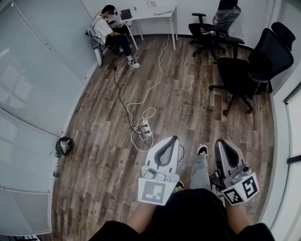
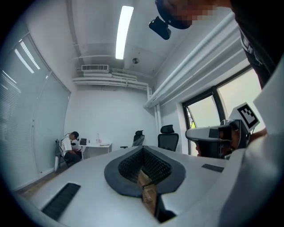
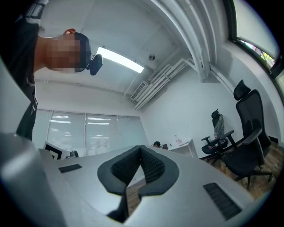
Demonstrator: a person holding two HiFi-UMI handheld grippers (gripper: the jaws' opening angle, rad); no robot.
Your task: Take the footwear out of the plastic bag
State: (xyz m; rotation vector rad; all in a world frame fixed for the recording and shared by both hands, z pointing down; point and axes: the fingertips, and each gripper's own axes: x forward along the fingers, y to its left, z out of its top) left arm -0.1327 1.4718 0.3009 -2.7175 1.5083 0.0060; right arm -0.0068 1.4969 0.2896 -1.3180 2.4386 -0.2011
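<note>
No plastic bag and no footwear other than what people are wearing shows in any view. In the head view my left gripper (image 1: 174, 138) and right gripper (image 1: 220, 141) are held side by side at waist height, pointing forward over the wooden floor. Both are shut with nothing between their jaws. In the left gripper view the left gripper (image 2: 142, 149) has its dark pads closed together, aimed across the room. In the right gripper view the right gripper (image 3: 140, 147) looks the same. My own shoe (image 1: 202, 150) shows between the grippers.
A white power strip (image 1: 146, 128) with a looping cable lies on the floor ahead. Black office chairs (image 1: 244, 70) stand at the right. A white desk (image 1: 153, 13) and a seated person (image 1: 113, 35) are at the far wall. A small dark object (image 1: 64, 145) lies by the left glass wall.
</note>
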